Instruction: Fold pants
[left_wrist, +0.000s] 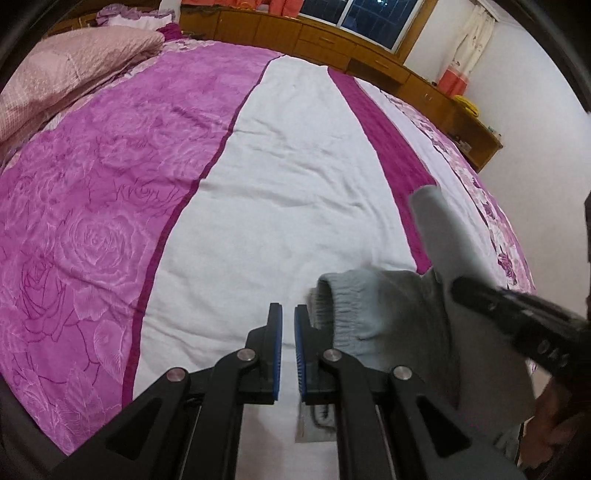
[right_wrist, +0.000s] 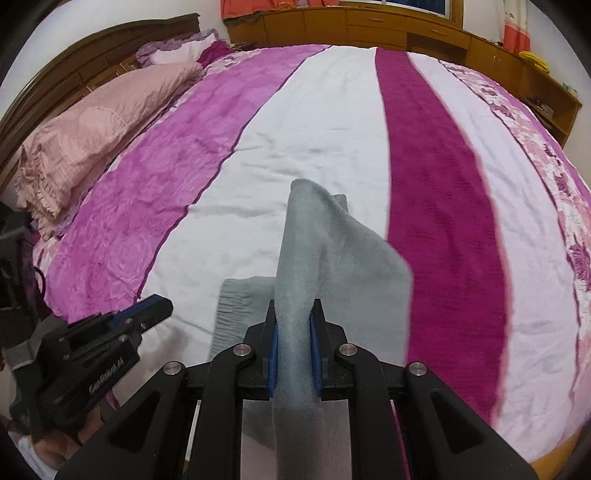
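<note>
Where lettering marks the left hand-held gripper (right_wrist: 147, 314), it blurs unreadably.

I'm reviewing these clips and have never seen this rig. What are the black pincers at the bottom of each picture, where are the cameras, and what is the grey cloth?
No robot here: a person carries a hand-held claw in each hand, with a fisheye camera looking along its fingers. One picture is from the left claw, which is shut and grips nothing. The other is from the right claw, shut on grey pants, lifting part of them off the striped bedspread. A pink pillow lies near the headboard.
</note>
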